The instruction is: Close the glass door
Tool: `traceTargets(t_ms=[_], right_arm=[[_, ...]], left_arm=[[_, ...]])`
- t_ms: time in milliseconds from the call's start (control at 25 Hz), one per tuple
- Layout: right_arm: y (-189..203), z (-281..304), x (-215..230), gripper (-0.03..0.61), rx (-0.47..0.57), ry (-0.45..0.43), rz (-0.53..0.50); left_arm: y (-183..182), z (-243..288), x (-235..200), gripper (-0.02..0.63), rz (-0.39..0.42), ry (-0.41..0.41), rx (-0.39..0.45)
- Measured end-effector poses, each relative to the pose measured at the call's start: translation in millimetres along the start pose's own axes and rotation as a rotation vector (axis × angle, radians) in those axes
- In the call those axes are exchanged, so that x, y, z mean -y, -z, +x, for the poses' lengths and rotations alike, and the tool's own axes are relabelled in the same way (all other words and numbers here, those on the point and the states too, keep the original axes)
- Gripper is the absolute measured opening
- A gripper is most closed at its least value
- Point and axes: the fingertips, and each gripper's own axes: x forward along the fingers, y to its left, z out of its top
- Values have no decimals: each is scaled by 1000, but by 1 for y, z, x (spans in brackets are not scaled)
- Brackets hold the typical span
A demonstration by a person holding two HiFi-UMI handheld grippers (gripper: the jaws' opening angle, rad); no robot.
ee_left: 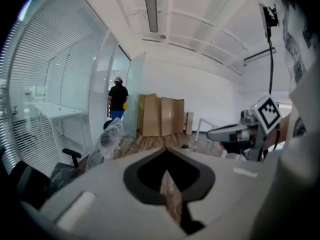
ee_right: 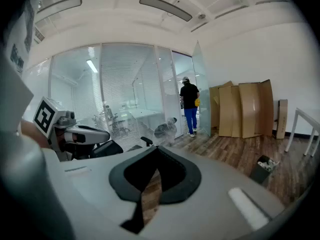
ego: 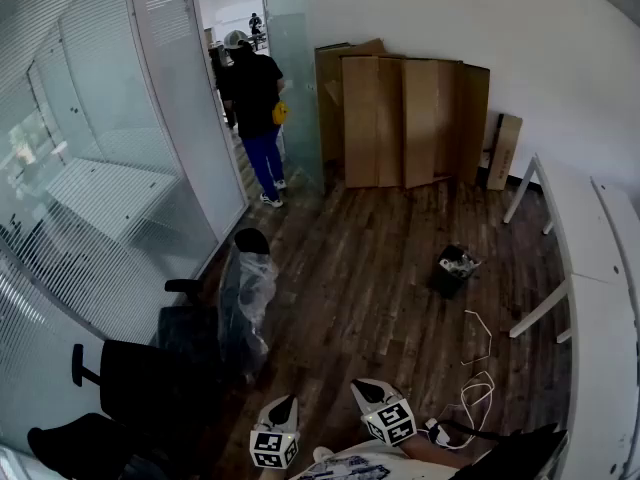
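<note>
Your left gripper (ego: pixel 284 404) and right gripper (ego: pixel 365 388) sit low, close to your body. Both jaws pressed together, nothing pinched. Glass door (ego: pixel 296 78) stands open across wood floor (ego: pixel 380 278), beside cardboard sheets (ego: pixel 405 118). Person (ego: pixel 255 103) stands in doorway.

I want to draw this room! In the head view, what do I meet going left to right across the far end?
Person in the doorway → big cardboard sheets → narrow cardboard box → white table

L gripper (ee_left: pixel 166 151) closed, empty; person (ee_left: pixel 118 98) stands by open glass door (ee_left: pixel 135 91).
</note>
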Motion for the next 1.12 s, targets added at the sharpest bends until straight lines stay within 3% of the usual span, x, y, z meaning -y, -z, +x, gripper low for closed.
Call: traceTargets(t_ms=[280,600,1120], right_arm=[[-8,-7,49,8,29,37,4],[-35,-19,134,8,94,71,27],[-39,-48,246,8,130,113,56]], left_arm=[[-13,36,20,2,29,9,15],[-54,97,49,2,85,-10,44],[-95,179,101,2,158,-48,90]])
